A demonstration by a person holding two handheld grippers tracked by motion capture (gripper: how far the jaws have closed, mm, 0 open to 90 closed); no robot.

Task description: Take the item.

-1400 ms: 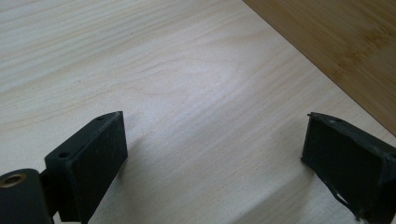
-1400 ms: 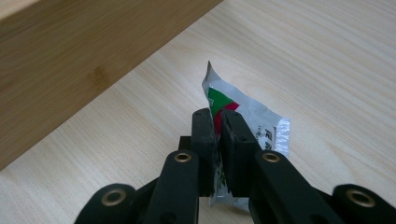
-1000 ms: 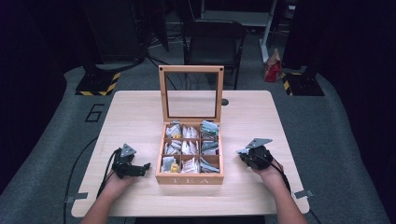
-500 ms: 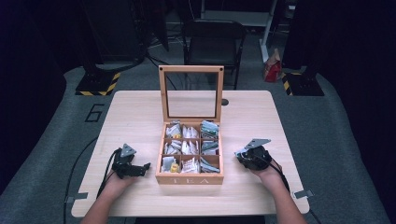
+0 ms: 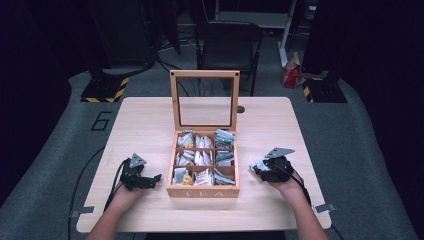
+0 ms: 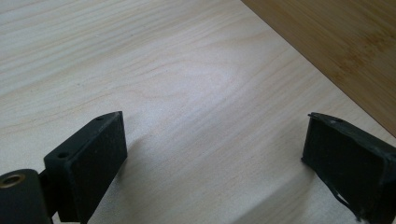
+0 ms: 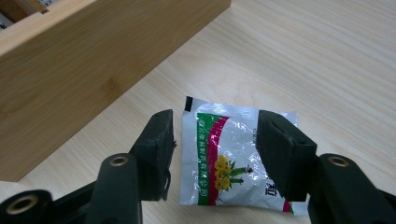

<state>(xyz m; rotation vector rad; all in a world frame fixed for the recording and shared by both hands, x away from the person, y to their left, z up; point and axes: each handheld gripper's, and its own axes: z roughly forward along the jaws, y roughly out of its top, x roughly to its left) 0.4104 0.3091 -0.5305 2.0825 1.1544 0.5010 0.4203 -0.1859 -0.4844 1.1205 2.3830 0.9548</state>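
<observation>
Presently, item one: right gripper [image 7: 215, 154], held at the right of the wooden tea box [image 5: 202, 190]. Its jaws have just been opening and now stand part-spread, either side of a tea sachet [image 7: 233, 154] that lies flat on the table [image 5: 150, 125]. The pads stand off the sachet's faces and do not press on it. The sachet rests just beside the box's right wall.

Item two: left gripper [image 6: 215, 154], at the left of the box, jaws spread wide with nothing between them but bare tabletop. The box's side wall crosses the upper right corner of the left gripper view, near the jaw on that side.

Surroundings: the box stands mid-table between the two hands, its glazed lid [image 5: 205, 100] raised upright at the back. The interior is divided into nine compartments, each stocked with paper sachets. The box itself blocks the straight line from either gripper to the other.

Materials: table of pale, fine-grained wood; box of warmer honey-coloured wood, smooth, square, lettered "TEA" on the front. Sachet of glossy crinkled foil, rectangular, white with a green and red band and yellow flowers. Jaw pads black, matt, blocky.
</observation>
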